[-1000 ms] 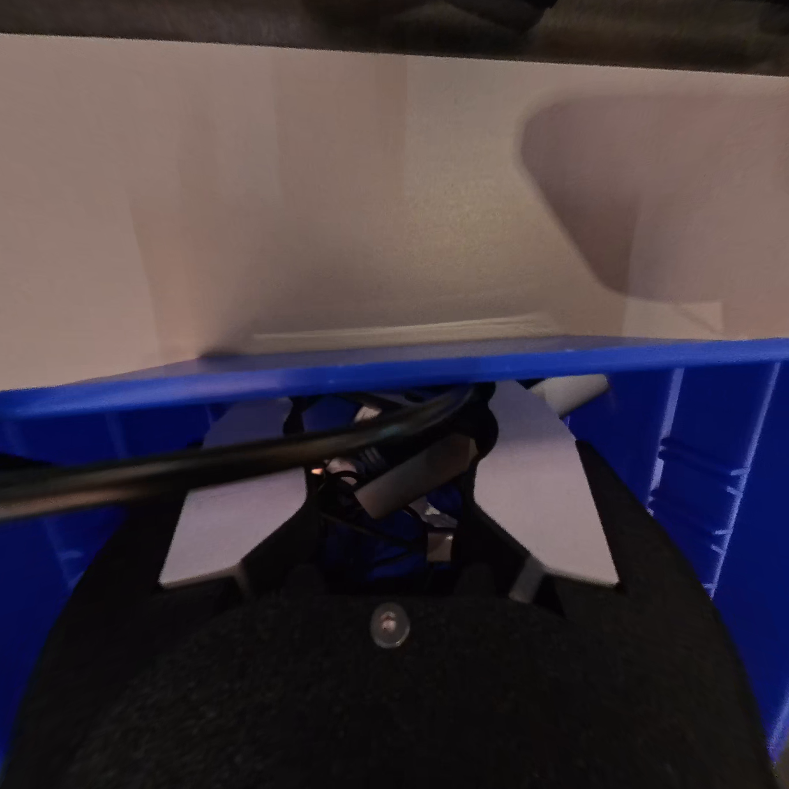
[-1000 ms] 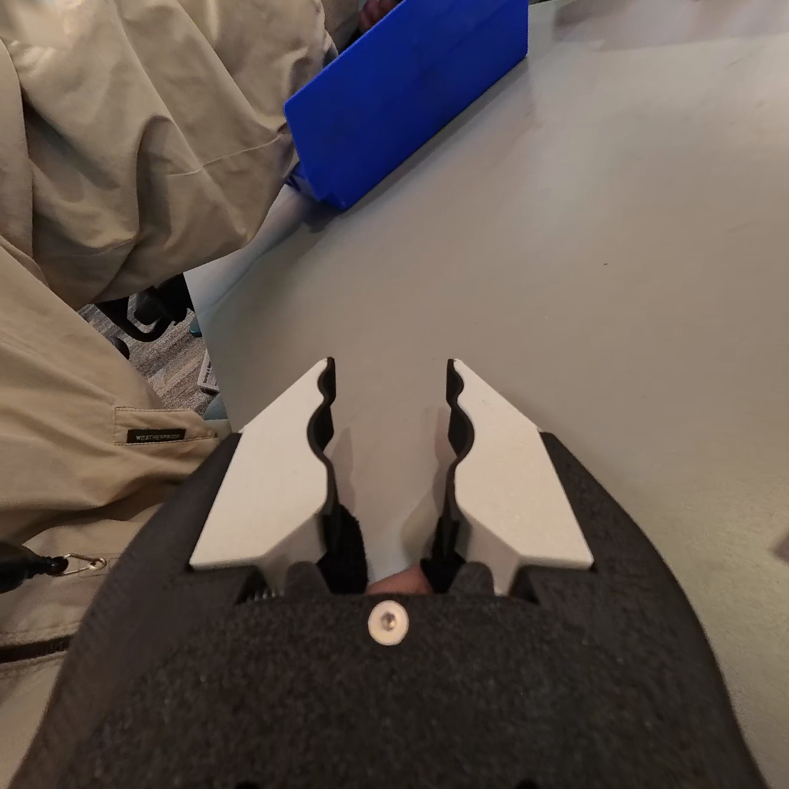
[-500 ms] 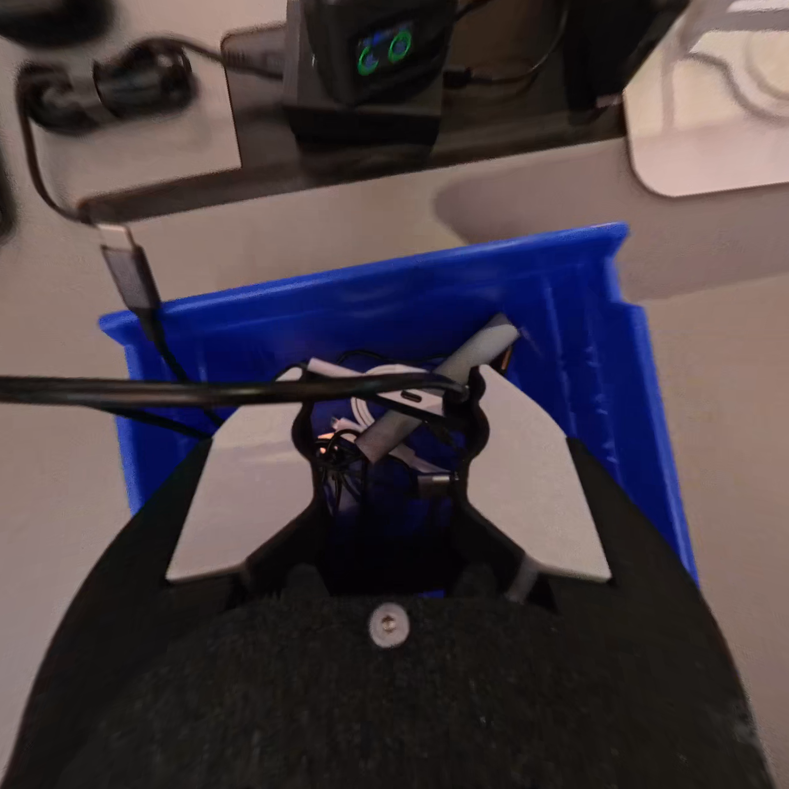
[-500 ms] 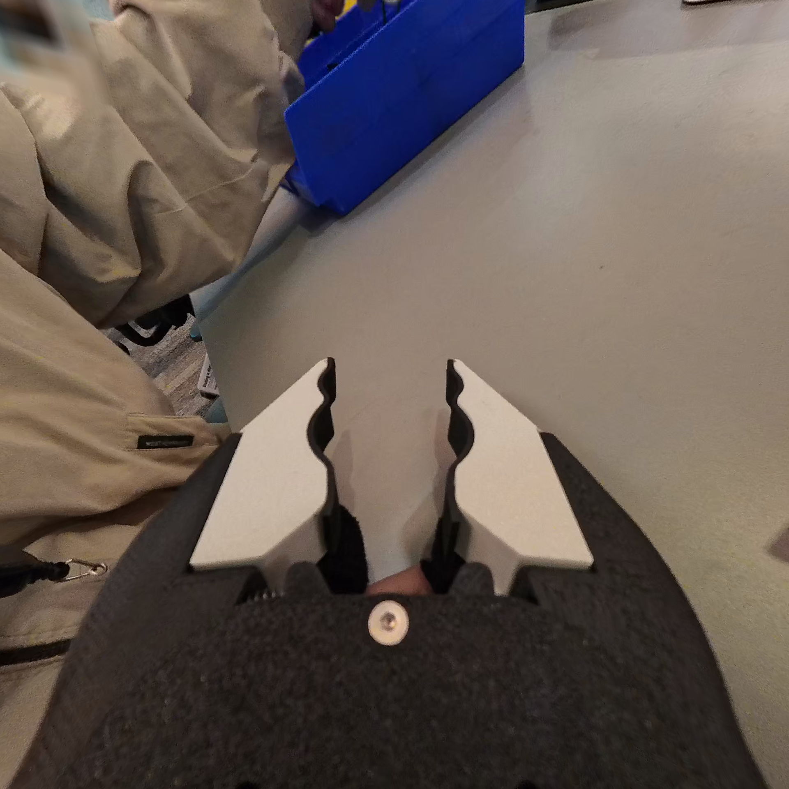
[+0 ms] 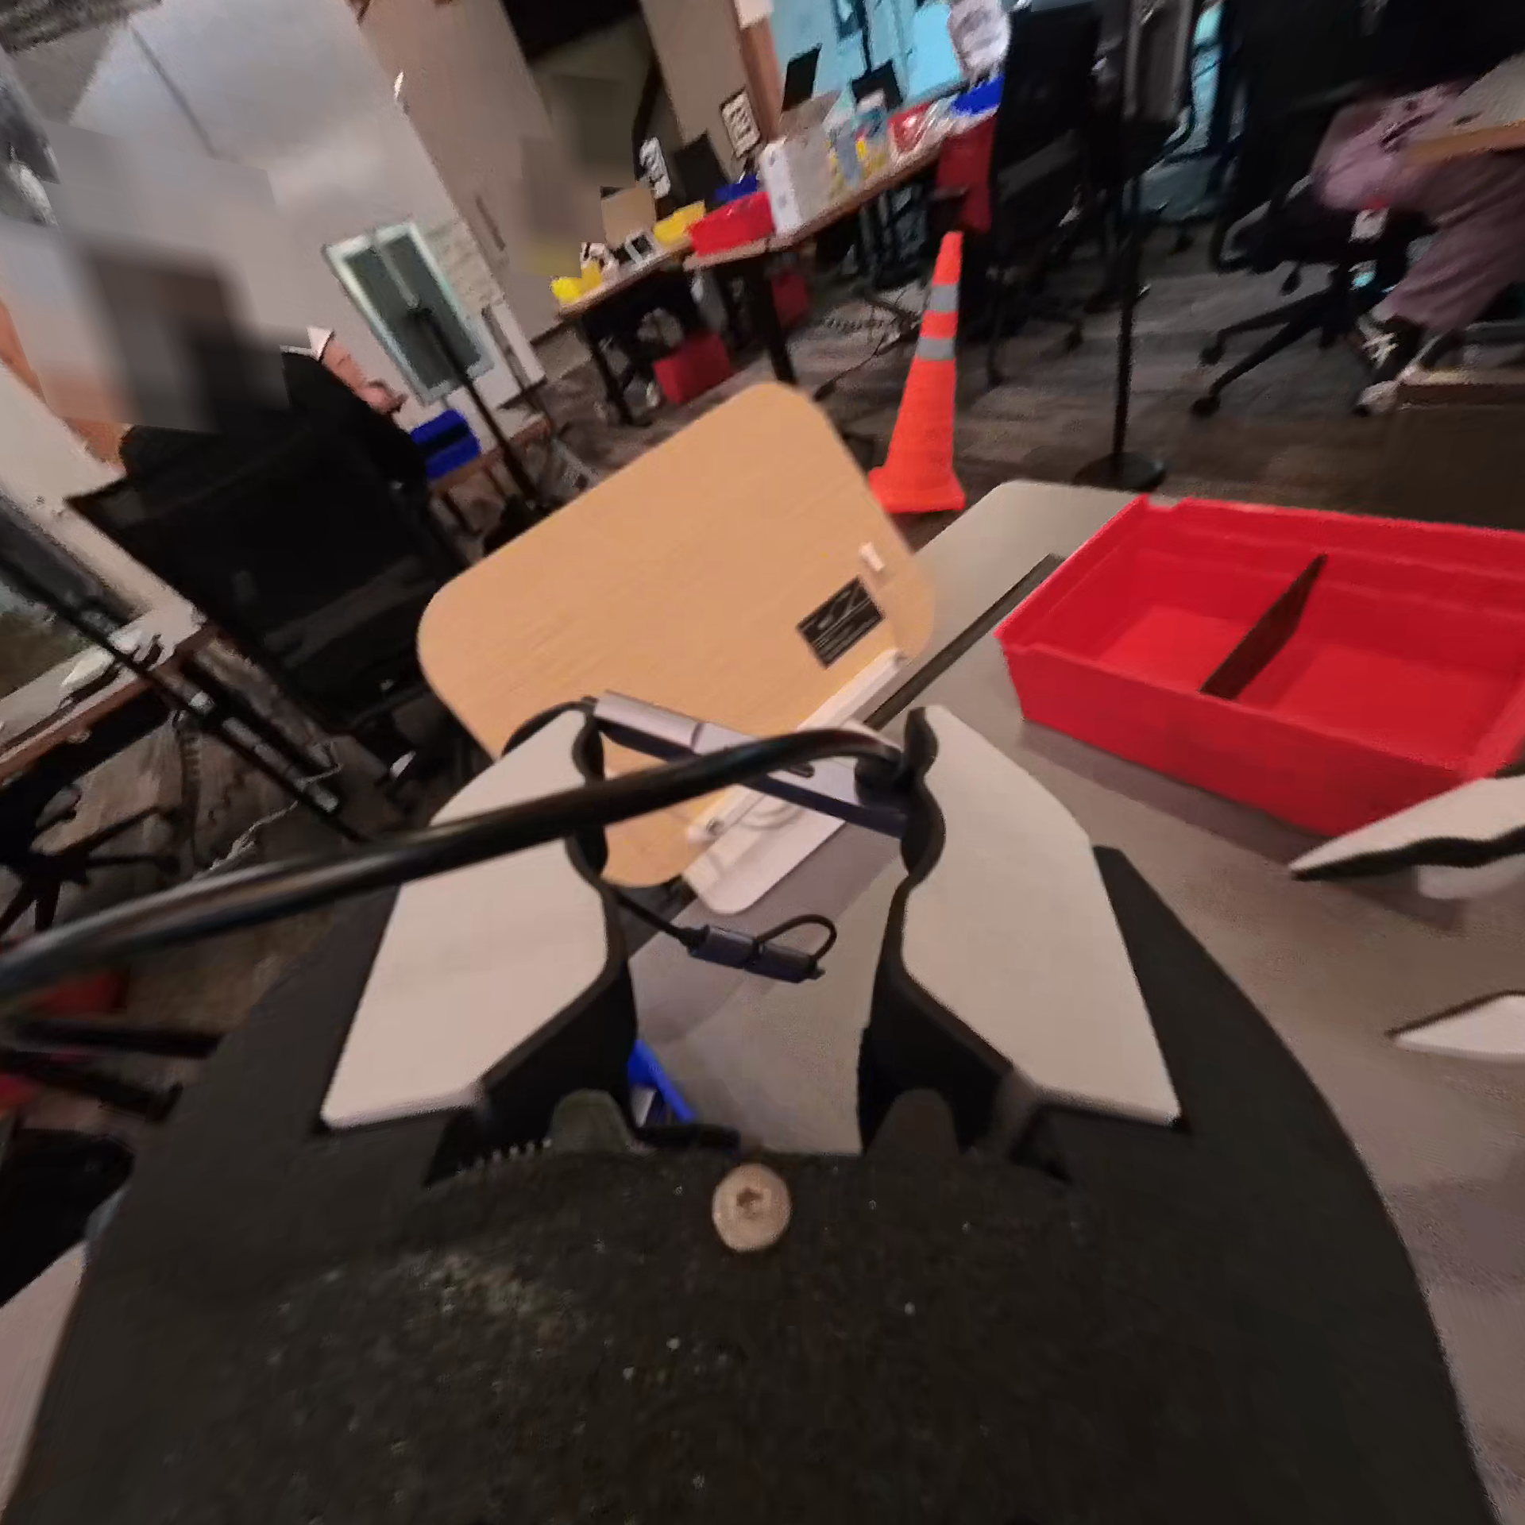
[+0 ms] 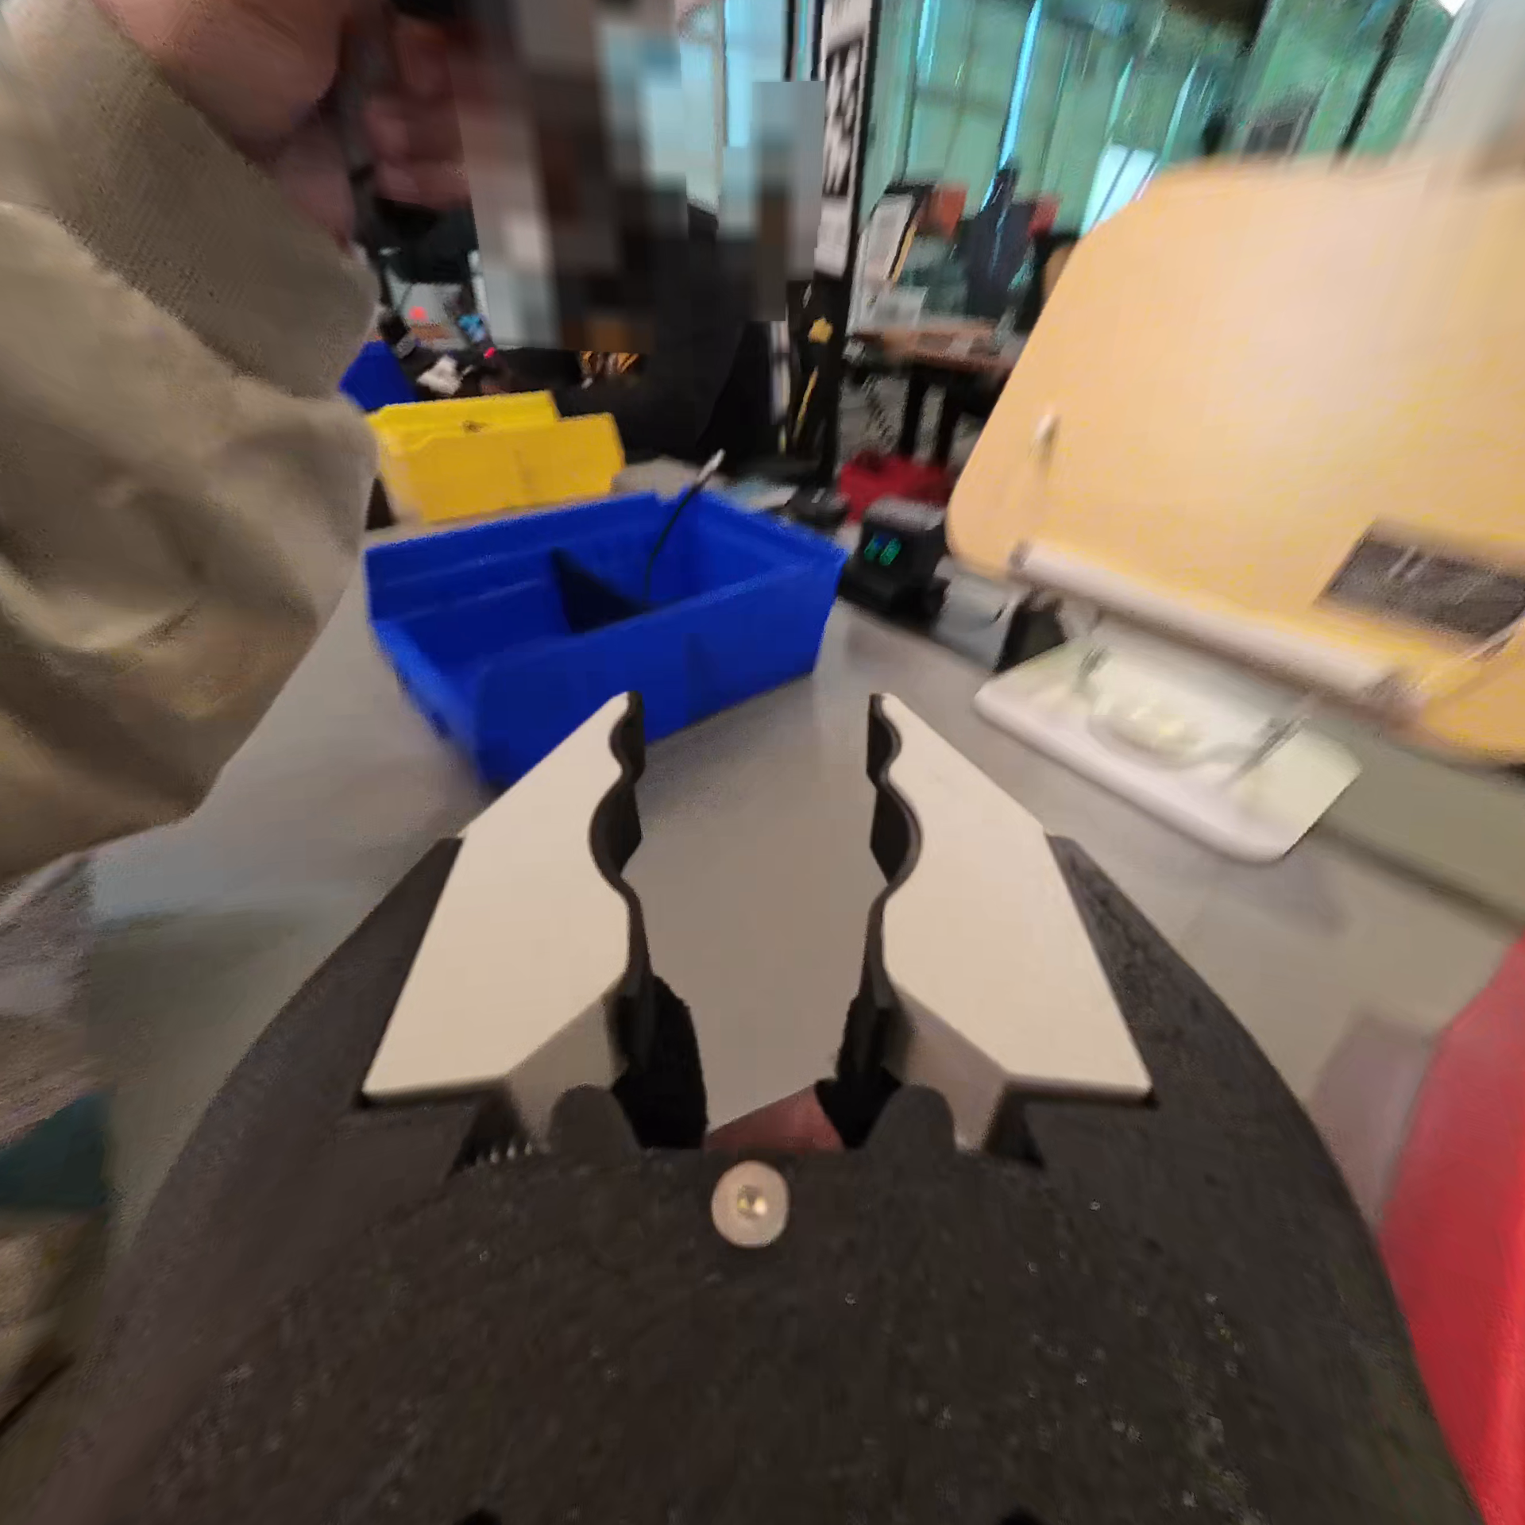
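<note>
My left gripper [image 5: 747, 763] is raised above the grey table [image 5: 1238, 949]. A silver plug on a dark cable [image 5: 710, 738] lies crosswise between its fingertips, which are shut on it. A small dark adapter [image 5: 759, 949] dangles below. A thick black cable [image 5: 371, 866] runs from the left edge to the right fingertip notch. My right gripper [image 6: 755, 718] is open and empty, low over the table and pointing at a blue divided bin [image 6: 726, 652]. Its fingers [image 5: 1419, 833] show at the right edge of the left wrist view.
A red divided tray [image 5: 1097, 685] sits on the table to the right. A wood-coloured board on a white stand [image 5: 677, 594] stands at the far table edge and also shows in the right wrist view [image 6: 1238, 347]. Beyond are yellow bins [image 6: 487, 454], a black charger [image 6: 891, 545], an orange cone [image 5: 924, 396] and a beige sleeve [image 6: 148, 495].
My left gripper has come up out of the blue bin with the silver plug cable between its fingers and now faces the room. My right gripper has tilted up toward the bin, still open.
</note>
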Motion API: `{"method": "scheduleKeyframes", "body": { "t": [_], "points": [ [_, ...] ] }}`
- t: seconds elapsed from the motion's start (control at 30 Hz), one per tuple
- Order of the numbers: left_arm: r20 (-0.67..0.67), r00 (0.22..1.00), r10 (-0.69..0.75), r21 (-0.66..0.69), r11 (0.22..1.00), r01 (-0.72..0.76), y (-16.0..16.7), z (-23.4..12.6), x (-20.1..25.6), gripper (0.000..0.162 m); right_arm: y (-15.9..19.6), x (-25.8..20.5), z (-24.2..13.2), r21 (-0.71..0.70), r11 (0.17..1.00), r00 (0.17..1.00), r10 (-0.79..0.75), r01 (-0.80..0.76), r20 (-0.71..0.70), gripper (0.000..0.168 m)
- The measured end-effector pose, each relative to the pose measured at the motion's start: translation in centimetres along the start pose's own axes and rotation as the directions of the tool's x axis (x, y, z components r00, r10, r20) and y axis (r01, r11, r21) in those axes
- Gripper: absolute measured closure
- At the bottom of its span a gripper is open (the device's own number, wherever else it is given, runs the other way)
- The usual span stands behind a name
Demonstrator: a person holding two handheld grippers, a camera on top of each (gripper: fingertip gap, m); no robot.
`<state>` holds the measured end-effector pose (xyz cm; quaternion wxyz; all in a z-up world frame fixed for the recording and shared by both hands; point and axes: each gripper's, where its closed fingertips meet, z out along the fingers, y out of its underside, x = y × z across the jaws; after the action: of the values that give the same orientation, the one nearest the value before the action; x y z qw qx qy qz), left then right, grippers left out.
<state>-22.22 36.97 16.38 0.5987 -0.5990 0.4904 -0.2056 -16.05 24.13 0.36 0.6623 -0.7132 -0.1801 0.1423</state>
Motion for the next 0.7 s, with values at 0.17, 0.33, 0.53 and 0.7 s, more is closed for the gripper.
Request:
{"method": "scheduleKeyframes", "body": {
  "t": [0.17, 0.33, 0.53, 0.7],
  "points": [
    [-0.110, 0.991, -0.079, 0.049, 0.995, 0.085, -1.4, 2.5, 7.7, 0.092, -7.5, 2.1, 0.8, 0.159, 0.947, 0.943, -0.237, 0.278, -0.234, 0.115],
    [-0.223, 0.914, -0.339, 0.010, 0.937, 0.350, 2.2, 5.4, 13.1, 0.093, -6.4, 3.0, 0.6, 0.091, 0.898, 0.857, -0.374, 0.430, -0.355, 0.125],
    [-0.288, 0.871, -0.398, 0.000, 0.910, 0.415, 4.1, 5.9, 17.5, 0.093, -4.0, 4.3, 0.5, 0.062, 0.877, 0.826, -0.421, 0.476, -0.376, 0.157],
    [-0.257, 0.875, -0.411, -0.023, 0.907, 0.420, 7.2, 4.5, 17.2, 0.093, -1.2, 4.0, 1.8, 0.016, 0.793, 0.753, -0.571, 0.609, -0.327, 0.161]
  ]
}}
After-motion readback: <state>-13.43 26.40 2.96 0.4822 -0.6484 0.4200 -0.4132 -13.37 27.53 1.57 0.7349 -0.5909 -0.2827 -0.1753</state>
